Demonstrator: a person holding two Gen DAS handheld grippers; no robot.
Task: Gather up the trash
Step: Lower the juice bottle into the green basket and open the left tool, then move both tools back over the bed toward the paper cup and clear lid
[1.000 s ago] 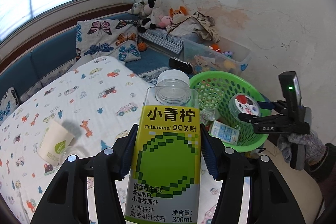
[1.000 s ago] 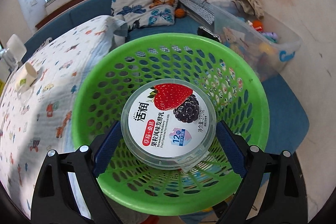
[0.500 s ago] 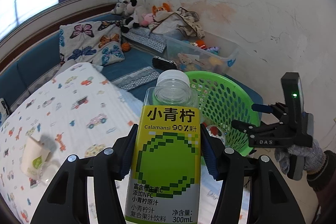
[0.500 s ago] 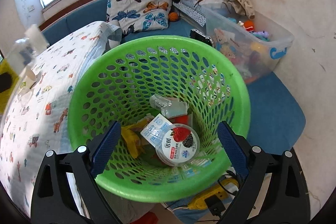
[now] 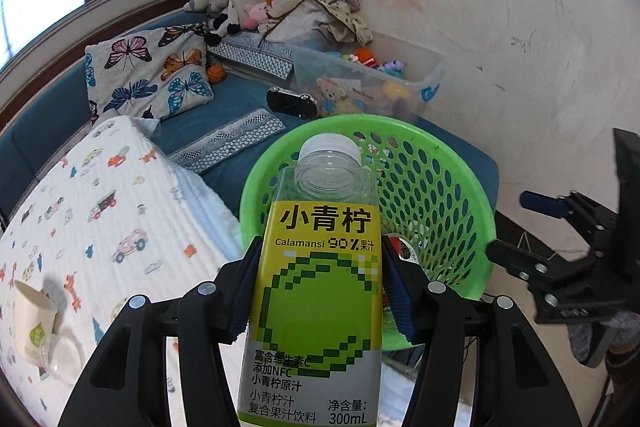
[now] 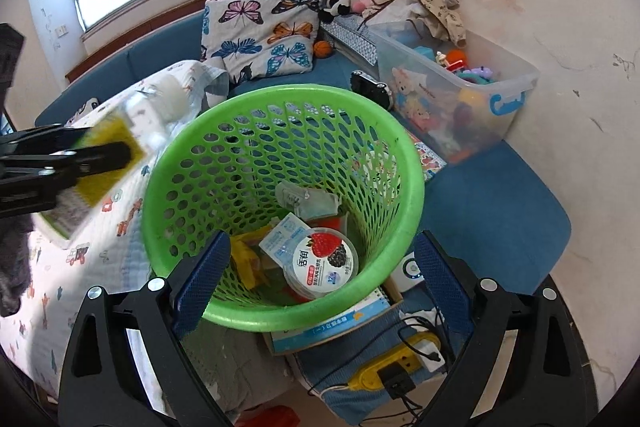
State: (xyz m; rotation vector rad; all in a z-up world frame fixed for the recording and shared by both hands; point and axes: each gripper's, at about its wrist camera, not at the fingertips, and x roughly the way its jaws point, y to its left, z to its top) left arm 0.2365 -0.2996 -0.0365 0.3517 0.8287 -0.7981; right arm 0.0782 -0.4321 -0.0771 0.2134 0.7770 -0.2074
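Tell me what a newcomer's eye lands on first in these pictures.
The yellow-green juice bottle fills the left view, clamped in the left hand-held gripper just short of the bright green basket. In the right view the open right hand-held gripper frames that basket, with a strawberry yogurt tub among the trash inside.

yogurt cup (image 6: pixel 324 264) now in basket (image 6: pixel 404 163) | R claw (image 6: pixel 320 275) emptied | bottle (image 5: pixel 320 291) moved over basket rim

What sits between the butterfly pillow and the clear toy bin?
In the right wrist view, a small orange ball and a black toy car lie on the blue cushion between the butterfly pillow and toy bin.
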